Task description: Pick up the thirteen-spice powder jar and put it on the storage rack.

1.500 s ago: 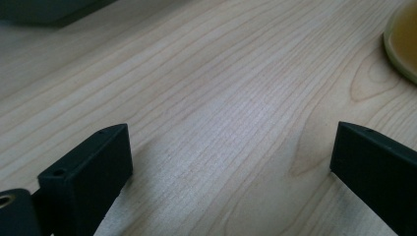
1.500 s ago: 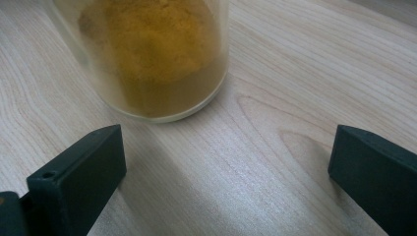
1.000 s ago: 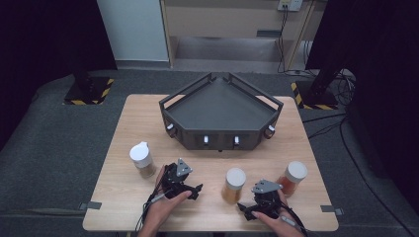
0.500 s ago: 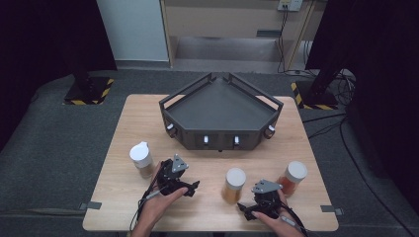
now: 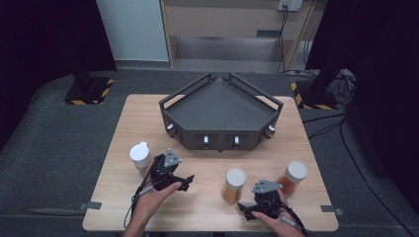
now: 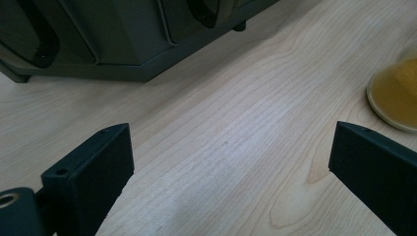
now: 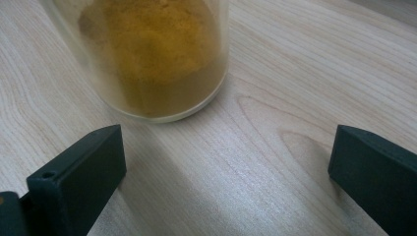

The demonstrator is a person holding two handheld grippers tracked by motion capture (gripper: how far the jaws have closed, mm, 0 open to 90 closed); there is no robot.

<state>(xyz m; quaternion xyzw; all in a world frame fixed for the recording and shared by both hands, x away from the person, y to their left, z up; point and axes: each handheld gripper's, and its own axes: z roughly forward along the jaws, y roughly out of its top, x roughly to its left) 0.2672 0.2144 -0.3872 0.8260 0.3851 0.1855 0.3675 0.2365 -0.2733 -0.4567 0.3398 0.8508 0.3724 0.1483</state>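
Observation:
Three white-lidded jars stand on the wooden table (image 5: 207, 217): a pale one (image 5: 140, 155) at the left, one with yellow powder (image 5: 234, 183) in the middle, and one with orange-red contents (image 5: 292, 177) at the right. My left gripper (image 5: 187, 181) is open just right of the pale jar, jaws pointing right over bare wood (image 6: 231, 162); the yellow jar (image 6: 396, 93) sits beyond its right jaw. Near the front edge, my right gripper (image 5: 244, 208) is open, and the yellow jar (image 7: 152, 54) stands close ahead, left of centre between the jaws (image 7: 226, 172).
A dark, angular tray with raised walls (image 5: 222, 140) and knobs on its front face takes up the table's far middle; its front wall (image 6: 123, 34) is close ahead in the left gripper view. Grey carpet surrounds the table, with cables at the right.
My left gripper has drifted a little left and away from the front edge, closer to the pale jar. The right gripper and the jars have stayed put.

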